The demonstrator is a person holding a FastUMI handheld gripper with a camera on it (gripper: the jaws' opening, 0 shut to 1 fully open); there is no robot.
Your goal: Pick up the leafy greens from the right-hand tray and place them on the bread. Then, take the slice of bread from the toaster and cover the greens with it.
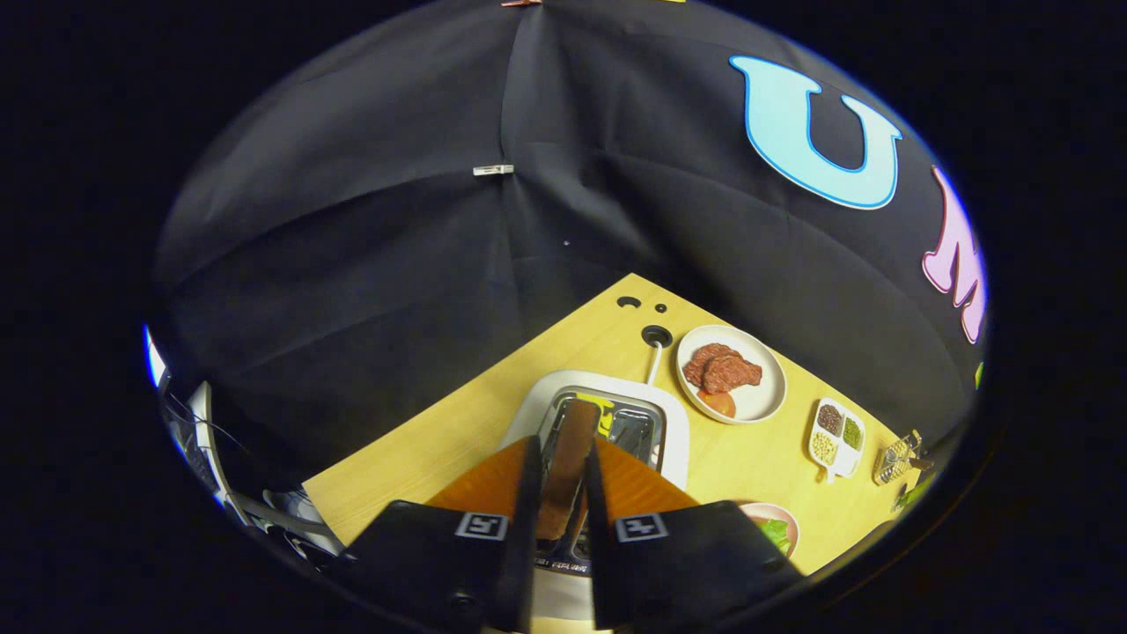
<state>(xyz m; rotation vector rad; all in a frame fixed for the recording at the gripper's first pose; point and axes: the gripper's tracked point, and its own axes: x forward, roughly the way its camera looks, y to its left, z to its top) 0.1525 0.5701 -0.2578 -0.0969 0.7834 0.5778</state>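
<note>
My gripper (563,453) is shut on a slice of toasted bread (570,436), seen edge-on as a thin brown slab between the two fingers. The slice stands right over the slots of the white toaster (673,418), which sits on the wooden table just beneath the fingers. I cannot tell whether the slice's lower end is still inside a slot. A small pink plate with leafy greens (777,531) lies to the right of the fingers, partly hidden by the gripper body.
Beyond the toaster to the right stands a white plate (762,405) with meat slices and a tomato slice. Further right are a divided dish (838,436) of beans and a small wire basket (896,458). The toaster's cord runs to a hole in the table (656,335).
</note>
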